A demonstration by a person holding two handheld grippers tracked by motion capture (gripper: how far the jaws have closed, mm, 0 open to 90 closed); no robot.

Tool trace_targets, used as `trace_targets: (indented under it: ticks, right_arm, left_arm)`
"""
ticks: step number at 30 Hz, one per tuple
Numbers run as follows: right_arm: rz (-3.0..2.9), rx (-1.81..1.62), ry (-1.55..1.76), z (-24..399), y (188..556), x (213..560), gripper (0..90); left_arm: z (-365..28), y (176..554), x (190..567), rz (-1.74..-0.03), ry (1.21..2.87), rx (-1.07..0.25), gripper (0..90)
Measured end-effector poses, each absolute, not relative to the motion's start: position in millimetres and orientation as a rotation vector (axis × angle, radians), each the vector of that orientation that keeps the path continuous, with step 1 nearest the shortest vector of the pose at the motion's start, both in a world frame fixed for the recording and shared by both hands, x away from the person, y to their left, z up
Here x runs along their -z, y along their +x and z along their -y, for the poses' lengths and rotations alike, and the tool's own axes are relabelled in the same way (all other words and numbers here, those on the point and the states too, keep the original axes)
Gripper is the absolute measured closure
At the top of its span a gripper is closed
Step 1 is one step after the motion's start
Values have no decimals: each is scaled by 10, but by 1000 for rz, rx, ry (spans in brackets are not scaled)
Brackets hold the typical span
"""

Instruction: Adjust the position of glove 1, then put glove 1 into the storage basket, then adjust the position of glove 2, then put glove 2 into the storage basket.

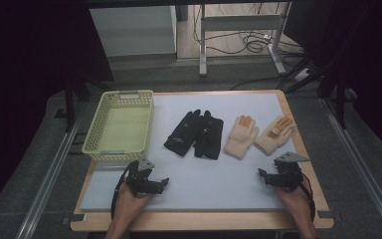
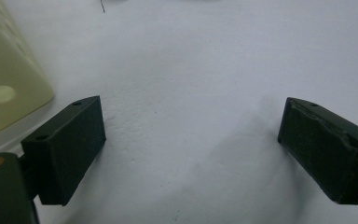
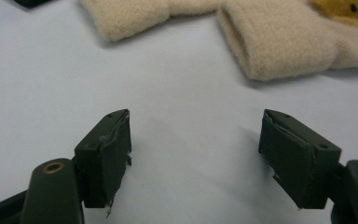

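Gloves: I see a black pair (image 1: 195,134) at centre frame and a cream pair (image 1: 258,135) to its right, all flat on the mat.
Basket: yellow basket (image 1: 119,127) at left of centre, nothing blocking it.
Left gripper (image 1: 165,182): lower left, low over the mat, jaws apart, nothing between.
Right gripper (image 1: 261,175): lower right, near the cream cuffs, jaws apart, holding nothing.
Surface: pale grey mat (image 1: 214,174) on a wooden table (image 1: 199,221); dark room, cables on the floor behind.

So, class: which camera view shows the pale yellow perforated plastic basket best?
The high view: the whole pale yellow perforated plastic basket shows at the mat's left edge. The left gripper view catches one corner; the right gripper view faces the cream gloves.
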State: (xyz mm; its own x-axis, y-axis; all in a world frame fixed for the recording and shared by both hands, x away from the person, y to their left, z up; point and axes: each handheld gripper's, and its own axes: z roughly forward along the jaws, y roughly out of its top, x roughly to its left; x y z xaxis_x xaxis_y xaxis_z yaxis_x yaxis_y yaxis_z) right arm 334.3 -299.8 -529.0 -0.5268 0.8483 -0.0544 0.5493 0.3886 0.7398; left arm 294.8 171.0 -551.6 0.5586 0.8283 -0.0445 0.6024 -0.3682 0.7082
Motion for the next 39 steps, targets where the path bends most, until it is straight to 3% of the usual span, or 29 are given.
trace_targets:
  ticks: [39]
  right_arm:
    - [-2254,-970,1162,2872,3346,5207,231]
  left_arm:
    - [-1711,2946,5518,-1143,2100,-421,76]
